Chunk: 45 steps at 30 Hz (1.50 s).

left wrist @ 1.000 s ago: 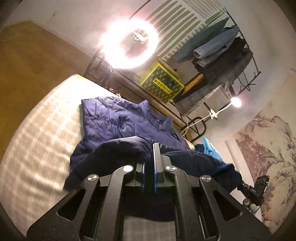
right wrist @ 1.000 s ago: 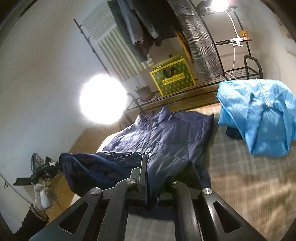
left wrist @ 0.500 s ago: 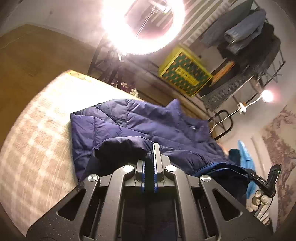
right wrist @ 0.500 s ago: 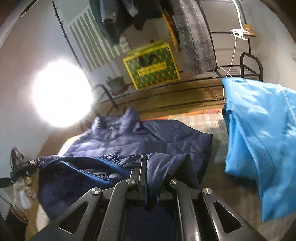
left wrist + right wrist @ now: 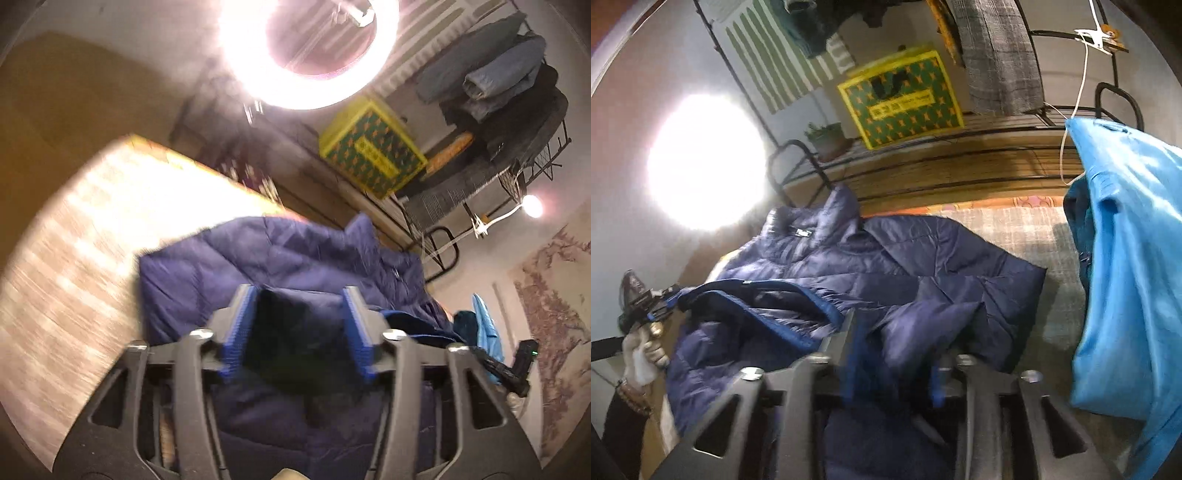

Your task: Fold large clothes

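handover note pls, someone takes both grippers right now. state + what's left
Left gripper: open, hem fabric lies loose between the fingers.
Right gripper: open, a fold of fabric bunched between the fingers.
Navy puffer jacket lies on the checked bed cover, collar toward the rack, bottom part folded up over the body.
Blue garment sits unfolded at the right.
Done: first hem fold.
Left: probably pull clear, smooth, fold again, then the blue one.

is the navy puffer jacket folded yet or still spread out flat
Partly folded. The navy puffer jacket has its lower part doubled over its body; collar and upper half lie flat on the bed.
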Available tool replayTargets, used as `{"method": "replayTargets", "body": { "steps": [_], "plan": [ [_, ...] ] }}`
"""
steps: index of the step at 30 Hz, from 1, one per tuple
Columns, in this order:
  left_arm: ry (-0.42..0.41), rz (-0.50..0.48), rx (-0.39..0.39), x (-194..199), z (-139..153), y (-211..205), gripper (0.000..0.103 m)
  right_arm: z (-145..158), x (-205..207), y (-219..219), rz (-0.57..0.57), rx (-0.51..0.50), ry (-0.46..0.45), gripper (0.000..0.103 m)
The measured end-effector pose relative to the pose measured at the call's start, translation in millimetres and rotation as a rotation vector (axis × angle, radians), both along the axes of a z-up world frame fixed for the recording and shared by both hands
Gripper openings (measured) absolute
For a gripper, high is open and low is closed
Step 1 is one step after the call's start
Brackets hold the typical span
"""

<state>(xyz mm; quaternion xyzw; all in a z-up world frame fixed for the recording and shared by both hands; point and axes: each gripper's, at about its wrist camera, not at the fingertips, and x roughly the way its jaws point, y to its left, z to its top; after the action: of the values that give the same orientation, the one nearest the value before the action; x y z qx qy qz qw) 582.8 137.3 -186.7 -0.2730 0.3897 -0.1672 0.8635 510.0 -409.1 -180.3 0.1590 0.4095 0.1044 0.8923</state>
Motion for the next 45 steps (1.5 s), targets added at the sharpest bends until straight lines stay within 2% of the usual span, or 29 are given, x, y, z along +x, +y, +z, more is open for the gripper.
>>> {"method": "replayTargets", "body": {
  "steps": [1, 2, 5, 8, 10, 12, 15, 18, 20, 21, 22, 23, 24, 25, 30, 33, 39, 42, 45],
  "plan": [
    [-0.009, 0.001, 0.016, -2, 3, 3, 0.055, 6, -7, -4, 0.0, -0.008, -0.031, 0.071],
    [-0.015, -0.008, 0.057, -4, 6, 6, 0.055, 12, -14, -8, -0.006, -0.021, -0.061, 0.075],
    [-0.019, -0.055, 0.191, -5, 4, 0, 0.055, 23, -33, -20, 0.002, -0.039, -0.119, 0.075],
    [-0.003, -0.156, 0.287, 1, -6, -25, 0.055, 15, -35, -20, 0.006, -0.156, -0.097, 0.075],
    [-0.006, -0.187, 0.356, 5, -13, -44, 0.055, 4, -29, -20, 0.0, -0.179, -0.064, 0.075],
    [0.006, -0.191, 0.39, 10, -21, -53, 0.055, -5, -23, -20, -0.003, -0.181, -0.044, 0.075],
    [0.066, -0.175, 0.39, 23, -36, -58, 0.055, -19, -10, -16, 0.003, -0.203, -0.004, 0.073],
    [0.097, -0.153, 0.391, 34, -44, -59, 0.055, -27, 1, -13, 0.016, -0.238, 0.016, 0.059],
    [0.095, -0.154, 0.401, 39, -46, -62, 0.05, -27, 5, -11, 0.029, -0.237, 0.015, 0.043],
    [0.092, -0.156, 0.411, 40, -46, -63, 0.038, -27, 8, -10, 0.035, -0.237, 0.012, 0.037],
    [0.089, -0.161, 0.427, 41, -46, -66, 0.027, -26, 11, -10, 0.037, -0.24, 0.014, 0.026],
    [0.083, -0.163, 0.451, 41, -45, -70, 0.022, -26, 13, -9, 0.038, -0.245, 0.018, 0.018],
    [0.075, -0.165, 0.468, 40, -45, -73, 0.01, -27, 16, -7, 0.039, -0.255, 0.025, 0.014],
    [0.06, -0.17, 0.486, 38, -44, -75, 0.007, -27, 17, -5, 0.041, -0.271, 0.028, 0.007],
    [0.016, -0.131, 0.548, 34, -34, -79, 0.003, -17, 10, 4, 0.028, -0.342, -0.019, 0.002],
    [-0.033, -0.101, 0.575, 34, -17, -77, 0.003, -2, 8, 1, -0.007, -0.353, -0.05, 0.001],
    [-0.103, -0.033, 0.629, 65, 9, -88, 0.003, 28, 30, 8, -0.056, -0.468, -0.127, 0.001],
    [-0.088, 0.005, 0.657, 90, -1, -93, 0.003, 23, 58, 13, -0.083, -0.529, -0.123, 0.001],
    [-0.051, 0.021, 0.702, 110, -24, -100, 0.003, 5, 81, 18, -0.089, -0.572, -0.092, 0.001]
  ]
}}
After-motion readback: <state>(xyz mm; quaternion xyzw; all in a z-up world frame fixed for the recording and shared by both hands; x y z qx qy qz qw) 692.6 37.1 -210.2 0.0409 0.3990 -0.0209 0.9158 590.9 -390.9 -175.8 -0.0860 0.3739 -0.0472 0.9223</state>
